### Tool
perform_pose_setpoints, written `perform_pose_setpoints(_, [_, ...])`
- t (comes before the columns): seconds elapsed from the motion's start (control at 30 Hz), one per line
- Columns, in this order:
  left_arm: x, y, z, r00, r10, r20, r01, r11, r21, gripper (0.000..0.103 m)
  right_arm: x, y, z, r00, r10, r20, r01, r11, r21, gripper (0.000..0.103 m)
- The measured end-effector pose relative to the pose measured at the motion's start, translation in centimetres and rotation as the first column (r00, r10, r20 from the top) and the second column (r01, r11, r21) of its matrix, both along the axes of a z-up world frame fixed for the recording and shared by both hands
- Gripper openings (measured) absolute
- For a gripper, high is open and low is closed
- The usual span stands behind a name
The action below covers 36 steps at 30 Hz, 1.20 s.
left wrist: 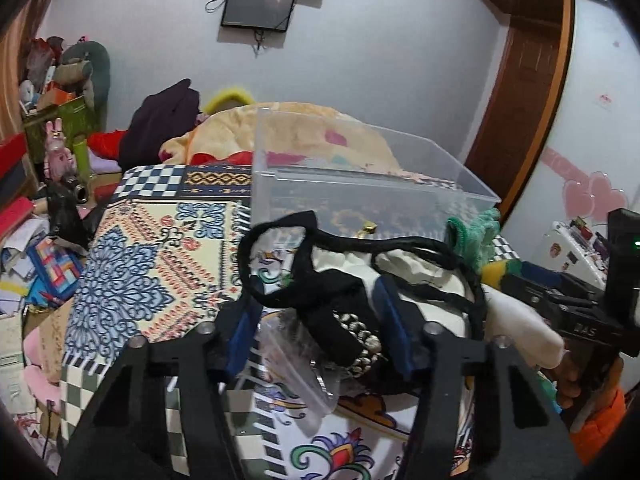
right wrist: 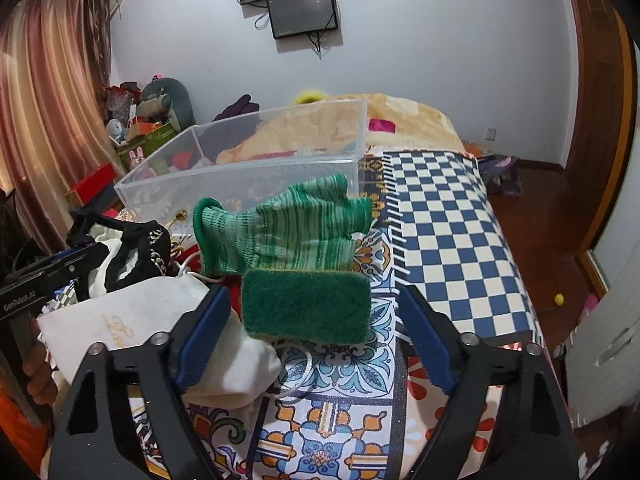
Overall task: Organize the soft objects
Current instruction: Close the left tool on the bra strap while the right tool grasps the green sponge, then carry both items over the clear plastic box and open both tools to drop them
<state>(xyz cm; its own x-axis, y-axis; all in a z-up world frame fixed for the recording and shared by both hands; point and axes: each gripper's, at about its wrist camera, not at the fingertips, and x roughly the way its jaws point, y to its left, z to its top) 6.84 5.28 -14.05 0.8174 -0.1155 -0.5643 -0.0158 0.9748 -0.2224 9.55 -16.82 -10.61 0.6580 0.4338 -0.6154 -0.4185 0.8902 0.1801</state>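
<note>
My left gripper (left wrist: 318, 316) straddles a black pouch with a metal chain (left wrist: 340, 320) and a long black strap (left wrist: 280, 240). Its blue pads stand apart, the left one clear of the pouch. My right gripper (right wrist: 316, 332) is open around a green scouring sponge (right wrist: 306, 308), with small gaps on both sides. A green striped glove (right wrist: 288, 232) lies just behind the sponge. A white cloth bag (right wrist: 132, 320) lies to the left of it. A clear plastic box (right wrist: 240, 172) stands behind the pile, holding nothing I can make out.
A patterned cloth (right wrist: 452, 216) covers the surface, which drops off on the right to a wooden floor (right wrist: 552, 240). A crumpled clear plastic bag (left wrist: 304, 368) lies under my left gripper. Blankets (left wrist: 312, 128) are heaped behind the box, and clutter (left wrist: 40, 240) fills the far left.
</note>
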Motion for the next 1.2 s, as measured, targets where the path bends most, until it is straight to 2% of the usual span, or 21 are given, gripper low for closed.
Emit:
perform_pose_setpoints(0.03, [0.0, -0.1, 0.0, 1.000, -0.009, 0.004, 0.009, 1.000, -0.004, 0.047, 0.1, 0.0, -0.1, 1.000, 0.001, -0.004, -0.001, 1.000, 0.001, 0.074])
perform_pose_setpoints(0.1, [-0.1, -0.2, 0.0, 1.000, -0.021, 0.007, 0.021, 1.000, -0.009, 0.034, 0.1, 0.0, -0.2, 1.000, 0.007, -0.013, -0.007, 1.000, 0.006, 0.063])
perform_pose_setpoints(0.13, [-0.2, -0.3, 0.0, 1.000, -0.020, 0.010, 0.020, 1.000, -0.005, 0.033, 0.1, 0.0, -0.2, 1.000, 0.011, -0.017, -0.011, 1.000, 0.009, 0.061])
perform_pose_setpoints(0.2, [-0.3, -0.8, 0.2, 1.000, -0.016, 0.017, 0.016, 1.000, 0.021, 0.025, 0.1, 0.1, -0.2, 1.000, 0.012, -0.013, -0.012, 1.000, 0.008, 0.061])
perform_pose_setpoints(0.4, [-1.2, -1.5, 1.7, 0.998, 0.000, 0.061, -0.003, 0.999, 0.053, 0.017, -0.5, 0.1, 0.8, 1.000, 0.008, 0.030, -0.008, 1.000, 0.001, 0.060])
perform_pose_setpoints(0.67, [-1.9, -1.7, 5.2, 0.991, -0.004, 0.134, -0.005, 0.998, 0.068, 0.013, -1.1, -0.2, 3.0, 0.996, 0.009, 0.091, -0.012, 1.000, 0.023, 0.060])
perform_pose_setpoints(1.0, [-0.6, -2.2, 9.9, 0.969, 0.007, 0.247, -0.053, 0.982, 0.182, 0.012, -0.7, 0.7, 6.1, 0.983, 0.023, 0.183, -0.025, 1.000, 0.013, 0.060])
perform_pose_setpoints(1.2, [1.6, -2.1, 11.7, 0.957, 0.010, 0.289, -0.073, 0.975, 0.208, 0.012, 1.0, 1.8, 7.5, 0.974, 0.035, 0.223, -0.040, 0.999, 0.020, 0.060])
